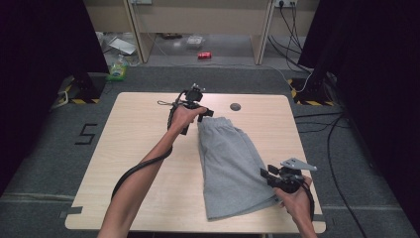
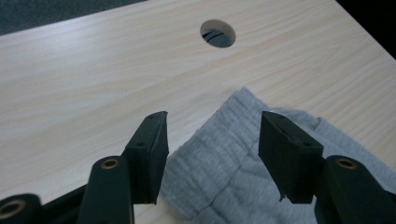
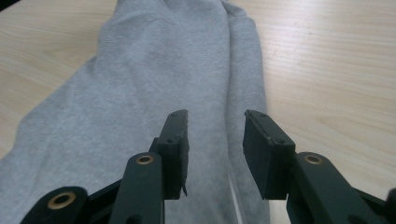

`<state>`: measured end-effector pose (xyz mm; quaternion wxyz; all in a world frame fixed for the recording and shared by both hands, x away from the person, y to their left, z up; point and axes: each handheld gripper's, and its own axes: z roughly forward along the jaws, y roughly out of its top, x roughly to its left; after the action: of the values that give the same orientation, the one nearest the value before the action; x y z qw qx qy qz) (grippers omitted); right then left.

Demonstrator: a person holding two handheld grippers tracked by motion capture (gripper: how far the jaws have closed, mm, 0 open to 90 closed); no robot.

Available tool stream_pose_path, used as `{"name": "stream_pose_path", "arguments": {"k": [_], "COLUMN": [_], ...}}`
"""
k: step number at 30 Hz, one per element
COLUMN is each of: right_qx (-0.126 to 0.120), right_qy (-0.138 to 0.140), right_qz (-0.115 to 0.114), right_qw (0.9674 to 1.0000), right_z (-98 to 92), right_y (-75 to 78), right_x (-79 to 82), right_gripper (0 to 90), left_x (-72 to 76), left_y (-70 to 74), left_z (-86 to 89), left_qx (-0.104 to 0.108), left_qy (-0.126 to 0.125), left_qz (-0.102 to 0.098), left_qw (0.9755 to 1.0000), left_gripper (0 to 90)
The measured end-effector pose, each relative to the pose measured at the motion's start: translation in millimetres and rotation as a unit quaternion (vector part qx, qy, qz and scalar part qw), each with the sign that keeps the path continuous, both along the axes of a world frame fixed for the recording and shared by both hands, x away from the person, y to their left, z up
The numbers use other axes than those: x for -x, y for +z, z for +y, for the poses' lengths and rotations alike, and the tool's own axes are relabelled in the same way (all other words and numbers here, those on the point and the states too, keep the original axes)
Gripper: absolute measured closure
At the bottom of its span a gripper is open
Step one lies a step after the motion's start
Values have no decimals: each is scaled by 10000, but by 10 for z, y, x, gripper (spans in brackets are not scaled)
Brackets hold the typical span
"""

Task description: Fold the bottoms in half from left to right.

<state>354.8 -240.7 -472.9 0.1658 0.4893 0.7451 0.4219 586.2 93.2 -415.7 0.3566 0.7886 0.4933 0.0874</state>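
Observation:
Grey shorts (image 1: pixel 230 161), folded lengthwise, lie on the wooden table (image 1: pixel 148 148), waistband at the far end. My left gripper (image 1: pixel 205 114) hovers at the far left corner of the waistband. In the left gripper view it (image 2: pixel 212 154) stands open, the ribbed waistband corner (image 2: pixel 219 158) between its jaws. My right gripper (image 1: pixel 267 173) sits at the near right edge of the shorts. In the right gripper view it (image 3: pixel 215 149) is open over the folded leg edge (image 3: pixel 187 70), gripping nothing.
A round cable hole (image 1: pixel 236 106) lies in the table just beyond the shorts, seen too in the left gripper view (image 2: pixel 218 33). Bare wood lies left of the shorts. Cables (image 1: pixel 337 129) trail on the floor to the right.

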Motion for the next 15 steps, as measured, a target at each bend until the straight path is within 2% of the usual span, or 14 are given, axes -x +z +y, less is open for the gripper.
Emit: {"name": "stream_pose_path", "arguments": {"k": [2,3,4,5,8,10,11,12,15], "right_qx": [16,24,24,20,105,132,175,175,278], "right_qy": [14,10,10,50,119,152,184,184,167], "right_qz": [29,96,96,112,165,183,257,257,414], "right_qw": [10000,10000,10000,9999,9997,9996,9993,9993,9986], "right_z": [21,62,62,109,208,243,319,319,428], "right_y": [-10,-16,-16,-11,-3,-10,-29,-29,-103], "right_x": [-53,-166,-166,-298,-492,-554,-662,-662,-857], "right_gripper": [612,618,618,625,638,639,637,637,644], "left_x": [-1,-3,-3,-6,-3,-1,3,3,22], "left_y": [-20,-68,-68,-116,-161,-172,-187,-187,-222], "left_z": [31,85,85,121,163,173,192,192,228], "left_qx": [3,26,26,21,46,34,20,20,31], "left_qy": [41,98,98,120,118,113,120,120,100], "left_qz": [8,50,50,92,128,144,146,146,170], "left_qw": [10000,9999,9999,9999,9998,9998,9998,9998,9998], "left_gripper": [411,407,406,404,403,400,395,393,391]}}
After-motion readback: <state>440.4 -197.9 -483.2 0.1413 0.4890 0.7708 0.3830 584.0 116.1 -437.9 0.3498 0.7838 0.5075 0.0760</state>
